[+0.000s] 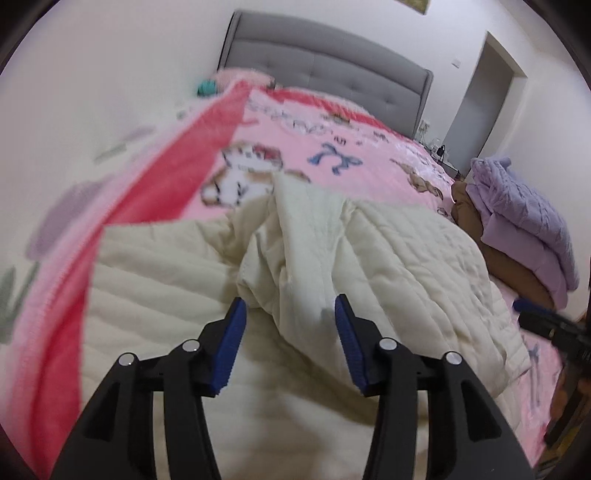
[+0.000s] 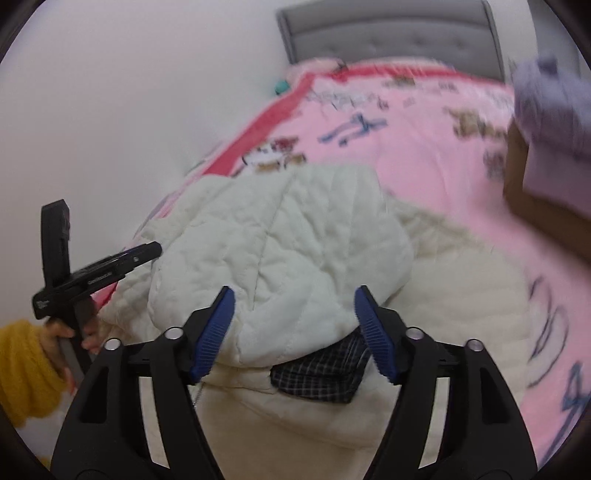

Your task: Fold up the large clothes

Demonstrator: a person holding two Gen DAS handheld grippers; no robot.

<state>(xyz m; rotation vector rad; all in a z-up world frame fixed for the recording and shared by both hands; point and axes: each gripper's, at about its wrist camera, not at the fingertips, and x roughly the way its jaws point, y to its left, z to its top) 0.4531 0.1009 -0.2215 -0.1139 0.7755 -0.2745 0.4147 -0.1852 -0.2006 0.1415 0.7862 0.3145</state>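
We see a pink cartoon-print blanket (image 1: 369,162) with a red border covering the bed, a grey tufted headboard (image 1: 325,62) against the white wall, and a doorway (image 1: 487,96).

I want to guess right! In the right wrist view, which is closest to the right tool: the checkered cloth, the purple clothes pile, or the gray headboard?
From the right tool:
1. Checkered cloth, just below, between its fingers.
2. Purple clothes pile, far right.
3. Gray headboard, at the top, farthest.
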